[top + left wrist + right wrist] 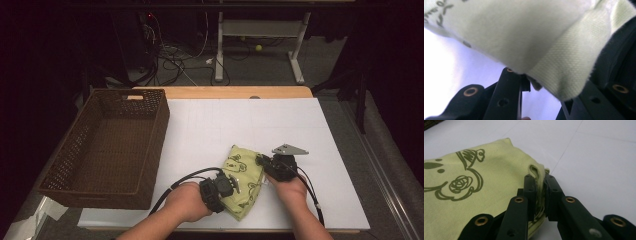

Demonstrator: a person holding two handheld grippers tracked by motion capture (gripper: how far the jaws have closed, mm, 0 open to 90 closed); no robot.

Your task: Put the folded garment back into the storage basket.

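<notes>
1. A yellow-green printed cloth [243, 182] lies folded on the white counter [310, 130], near the front edge, between the two hands.
2. The right gripper [539, 192] pinches a bunched edge of the cloth, its jaws pressed on the fabric.
3. The left gripper [231, 186] grips the cloth's opposite edge, its jaws clamped on a fold.
4. A brown wicker basket [150, 130] stands at the counter's left.

A folded yellow-green cloth [243, 181] with dark cartoon print lies flat, its edges pinched between both pairs of jaws.
</notes>
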